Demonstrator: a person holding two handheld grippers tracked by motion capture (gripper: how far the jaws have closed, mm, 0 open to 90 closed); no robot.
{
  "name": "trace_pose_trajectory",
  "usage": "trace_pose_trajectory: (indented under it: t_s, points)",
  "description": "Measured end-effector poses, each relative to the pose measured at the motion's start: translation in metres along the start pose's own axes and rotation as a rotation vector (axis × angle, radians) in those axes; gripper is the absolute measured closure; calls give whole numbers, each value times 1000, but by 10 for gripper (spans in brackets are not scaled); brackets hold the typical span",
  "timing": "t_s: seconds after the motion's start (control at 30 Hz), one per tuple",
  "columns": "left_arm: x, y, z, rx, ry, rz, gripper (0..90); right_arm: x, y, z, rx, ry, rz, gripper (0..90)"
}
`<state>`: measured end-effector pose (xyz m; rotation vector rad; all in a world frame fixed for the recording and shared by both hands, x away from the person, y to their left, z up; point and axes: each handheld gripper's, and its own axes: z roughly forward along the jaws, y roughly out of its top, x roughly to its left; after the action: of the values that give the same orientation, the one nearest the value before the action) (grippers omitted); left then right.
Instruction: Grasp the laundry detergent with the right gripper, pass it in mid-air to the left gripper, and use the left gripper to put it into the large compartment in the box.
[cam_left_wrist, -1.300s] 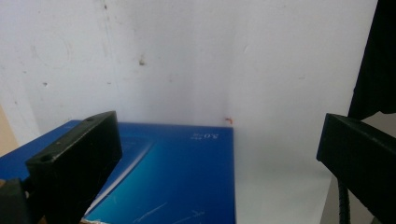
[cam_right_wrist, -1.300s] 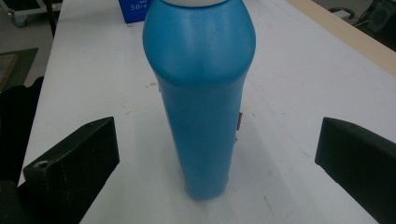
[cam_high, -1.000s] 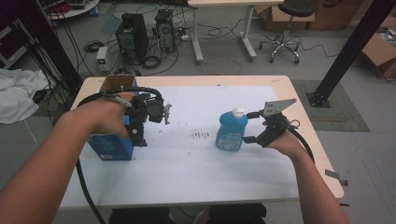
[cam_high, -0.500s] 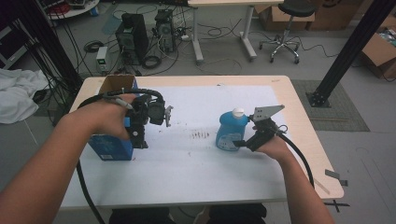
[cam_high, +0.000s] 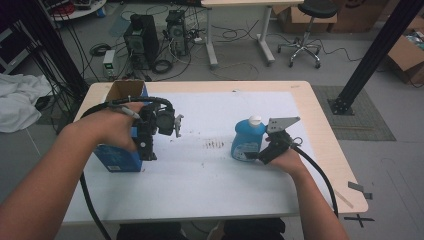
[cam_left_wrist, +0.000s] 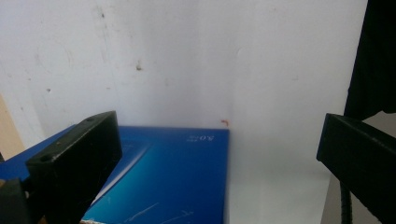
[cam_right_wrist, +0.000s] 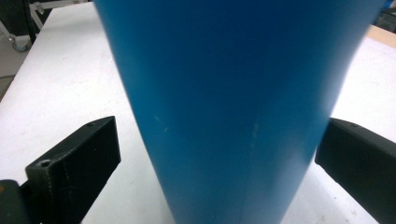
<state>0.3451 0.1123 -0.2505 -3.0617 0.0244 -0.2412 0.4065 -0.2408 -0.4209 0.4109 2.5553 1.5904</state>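
Blue plastic dominates the right gripper view, where the bottle (cam_right_wrist: 233, 107) is framed between spread jaws with a gap visible on either side. The right claw (cam_high: 256, 156) is thus released and set low about the bottle's body, presumably so that a firm, low hold can be taken without tipping it. The bottle stands upright on the white sheet of the desk (cam_high: 210, 200), right of centre. The left claw (cam_high: 150, 150) is held open over the near edge of the blue box (cam_high: 117, 156), whose open top faces upward, probably to steady it for receiving the bottle.
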Motion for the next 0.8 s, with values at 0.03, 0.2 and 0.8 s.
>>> trace_pose_trajectory:
  t_s: [0.03, 0.2, 0.8]
  points:
    - [0, 0, 0, -1, 0, -3, 5, 1, -1, 1, -5, -6, -5, 4]
    - [1, 1, 0, 1, 1, 3, 5, 1, -2, 2, -17, -13, -9, 42]
    - [2, 0, 1, 2, -1, -4, 5, -1, -5, 2, -44, -19, -2, 145]
